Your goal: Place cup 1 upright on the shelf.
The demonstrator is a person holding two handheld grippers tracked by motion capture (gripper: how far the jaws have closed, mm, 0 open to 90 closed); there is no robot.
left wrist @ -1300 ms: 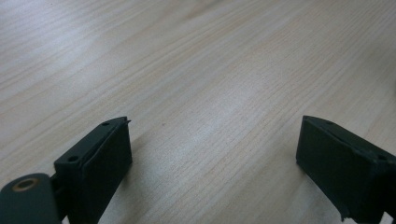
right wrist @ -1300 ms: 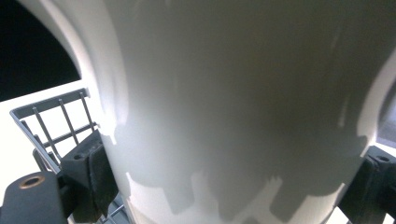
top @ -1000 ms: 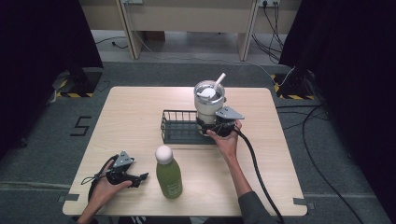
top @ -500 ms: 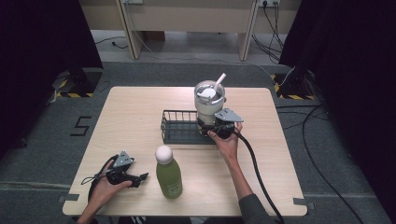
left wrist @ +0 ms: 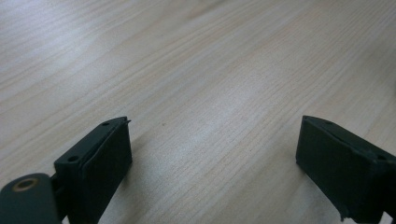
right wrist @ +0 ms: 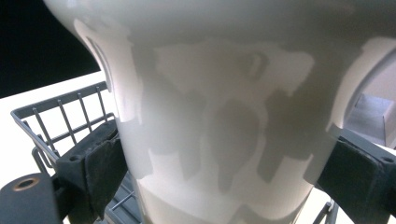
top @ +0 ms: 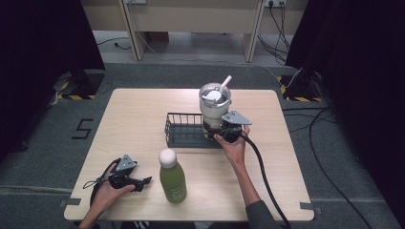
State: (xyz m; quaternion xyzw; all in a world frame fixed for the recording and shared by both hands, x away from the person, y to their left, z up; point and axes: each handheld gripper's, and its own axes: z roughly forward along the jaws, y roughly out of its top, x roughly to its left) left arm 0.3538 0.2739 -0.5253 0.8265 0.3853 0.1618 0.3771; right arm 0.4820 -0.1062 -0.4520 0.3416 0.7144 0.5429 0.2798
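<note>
So the white tumbler (top: 214, 104) with the straw is being handled at the right end of the black wire basket (top: 187, 130), near the middle of the tabletop (top: 143, 109). It's clamped low on its body by the right hand-held gripper (top: 220, 131); in the right gripper view both pads are pressed against the cup's sides (right wrist: 219, 140), with the basket's wires (right wrist: 70, 116) seen just behind and below. Whether the base is already resting on the basket floor or is a touch above it can't be told from these angles.

The step looks like the placing of the tumbler in the basket, pretty much at its end. Next, the cup probably needs to be settled flat and upright, then the jaws eased apart gently so it isn't tipped by the tall straw end.

The left hand-held gripper (top: 125, 177) is parked on the near left of the tabletop, jaws spread wide with nothing between them. The green bottle (top: 172, 177) stands just beside it, untouched.
</note>
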